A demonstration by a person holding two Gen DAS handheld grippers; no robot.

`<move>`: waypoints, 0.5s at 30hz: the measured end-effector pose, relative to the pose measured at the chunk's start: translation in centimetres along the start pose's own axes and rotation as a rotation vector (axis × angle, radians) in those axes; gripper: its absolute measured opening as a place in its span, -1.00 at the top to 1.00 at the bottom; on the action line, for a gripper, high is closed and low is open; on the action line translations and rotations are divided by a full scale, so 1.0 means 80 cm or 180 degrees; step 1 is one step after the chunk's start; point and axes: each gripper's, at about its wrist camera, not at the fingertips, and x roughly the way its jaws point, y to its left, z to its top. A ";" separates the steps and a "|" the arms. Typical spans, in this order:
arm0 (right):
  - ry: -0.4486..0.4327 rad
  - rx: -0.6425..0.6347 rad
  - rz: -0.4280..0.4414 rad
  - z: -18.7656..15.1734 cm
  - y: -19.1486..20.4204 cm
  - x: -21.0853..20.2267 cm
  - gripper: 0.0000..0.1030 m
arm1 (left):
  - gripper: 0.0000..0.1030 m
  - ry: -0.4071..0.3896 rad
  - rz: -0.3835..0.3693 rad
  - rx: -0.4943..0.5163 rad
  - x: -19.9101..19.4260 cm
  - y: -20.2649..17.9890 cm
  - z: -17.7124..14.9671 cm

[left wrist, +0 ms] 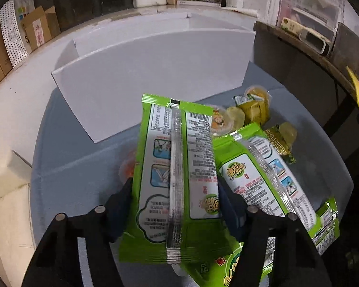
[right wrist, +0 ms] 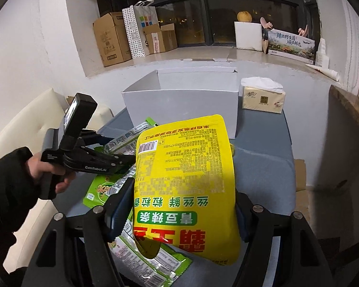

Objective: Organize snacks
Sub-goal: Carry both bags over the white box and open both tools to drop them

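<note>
My left gripper [left wrist: 174,189] is shut on a green snack packet [left wrist: 177,167] and holds it above the grey table [left wrist: 71,167]. Another green packet [left wrist: 263,177] lies to its right, beside small jelly cups [left wrist: 258,95] and yellow-green wrapped snacks [left wrist: 253,110]. My right gripper [right wrist: 184,205] is shut on a yellow snack bag [right wrist: 184,179] held above the table. The left gripper [right wrist: 122,160] also shows in the right wrist view, with green packets [right wrist: 100,191] under it. An open white box [left wrist: 150,76] [right wrist: 179,100] stands behind the snacks.
A tissue pack [right wrist: 263,98] sits right of the white box. A dark shelf [left wrist: 311,55] with items stands at the right. A cream sofa [right wrist: 24,124] is at the left. Cardboard boxes [right wrist: 110,38] and a paper bag [right wrist: 136,28] line the window sill.
</note>
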 end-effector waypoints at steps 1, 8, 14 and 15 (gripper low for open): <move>-0.0002 -0.0004 0.0003 0.000 0.001 0.000 -0.46 | -0.34 -0.0037 -0.0017 -0.0028 -0.005 0.000 -0.001; -0.0097 0.0000 0.0037 0.012 0.006 0.002 -0.46 | -0.33 -0.0467 -0.0038 -0.0337 -0.065 0.009 -0.008; -0.0243 0.0031 0.0005 0.067 0.001 0.023 -0.46 | -0.33 -0.0829 -0.0117 -0.0759 -0.109 0.040 0.032; -0.0292 0.0017 -0.0020 0.082 -0.001 0.030 -0.46 | -0.33 -0.0843 -0.0125 -0.0799 -0.112 0.047 0.045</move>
